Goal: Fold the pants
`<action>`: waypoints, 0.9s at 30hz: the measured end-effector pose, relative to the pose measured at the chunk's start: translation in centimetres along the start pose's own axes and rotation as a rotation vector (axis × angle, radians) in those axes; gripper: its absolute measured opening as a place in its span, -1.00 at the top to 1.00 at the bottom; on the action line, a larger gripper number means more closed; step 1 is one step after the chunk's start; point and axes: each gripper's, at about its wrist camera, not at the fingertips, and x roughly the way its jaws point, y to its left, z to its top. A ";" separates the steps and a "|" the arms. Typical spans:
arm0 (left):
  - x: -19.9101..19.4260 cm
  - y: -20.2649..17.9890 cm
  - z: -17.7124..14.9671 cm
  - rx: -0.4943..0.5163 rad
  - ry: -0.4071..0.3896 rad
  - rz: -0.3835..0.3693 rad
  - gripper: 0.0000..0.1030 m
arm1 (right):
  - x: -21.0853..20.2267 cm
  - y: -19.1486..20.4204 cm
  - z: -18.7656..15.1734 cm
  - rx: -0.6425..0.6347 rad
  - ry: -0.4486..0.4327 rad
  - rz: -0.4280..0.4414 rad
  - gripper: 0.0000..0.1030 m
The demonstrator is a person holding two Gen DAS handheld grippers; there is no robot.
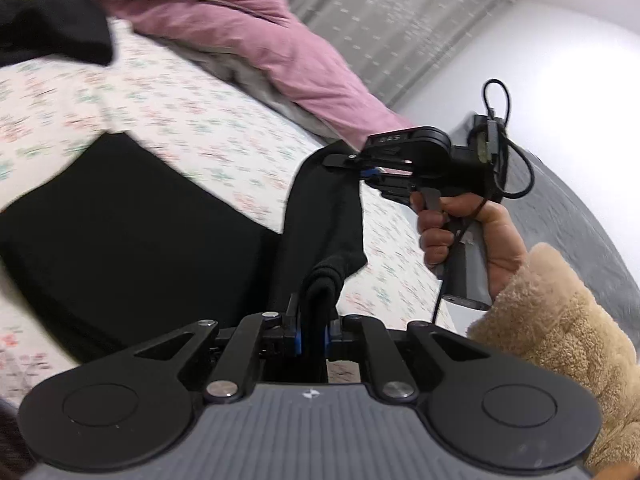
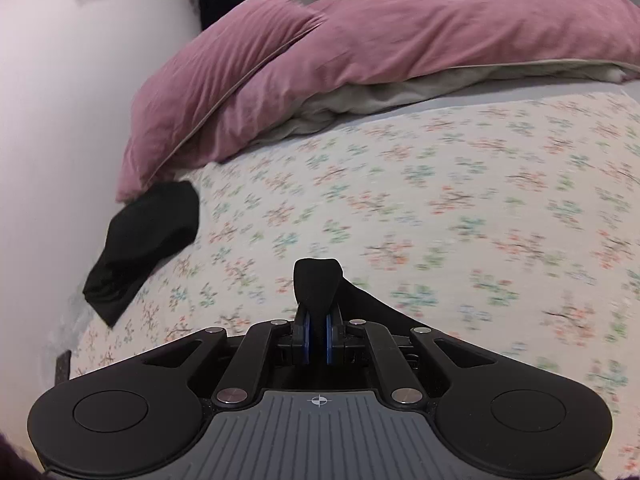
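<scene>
- Gripping a bunched fold of the black pants (image 1: 132, 232), the left gripper (image 1: 314, 332) has its blue-padded jaws clamped on the cloth, which rises as a thick dark roll from between them.
- Most of the pants lie spread flat on the floral bedsheet (image 1: 192, 120), a broad black panel to the left of that gripper.
- From the panel a narrow strip of the same cloth climbs to the right gripper (image 1: 366, 170), held up above the sheet by a person's hand (image 1: 460, 236) in a fuzzy tan sleeve (image 1: 560, 320).
- Seen from its own camera, the right gripper (image 2: 318, 336) is pinched tight on a black tab of pants fabric (image 2: 316, 284) that stands up past the pads, the rest trailing off to the right.
- A second dark garment (image 2: 148, 236) lies at the sheet's edge, just below a pink pillow (image 2: 360, 40), beside the white wall (image 2: 60, 120).
- Both views are smeared with motion blur.
</scene>
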 end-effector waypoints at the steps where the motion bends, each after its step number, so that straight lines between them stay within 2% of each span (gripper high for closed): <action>1: -0.5 0.8 0.3 -0.017 -0.003 0.010 0.33 | 0.7 0.9 0.1 -0.008 0.004 -0.004 0.89; 6: -0.8 3.3 2.0 -0.095 -0.028 0.042 0.33 | 4.3 5.0 -0.2 -0.045 0.041 0.005 0.89; 16: -4.7 7.7 2.9 -0.202 -0.098 0.078 0.33 | 9.5 11.7 -0.6 -0.110 0.099 0.012 0.88; 21: -6.1 9.9 3.1 -0.250 -0.121 0.105 0.33 | 11.6 14.0 -0.9 -0.130 0.127 0.016 0.88; 27: -6.3 11.4 3.2 -0.262 -0.126 0.182 0.32 | 14.0 15.6 -1.4 -0.126 0.164 0.021 0.84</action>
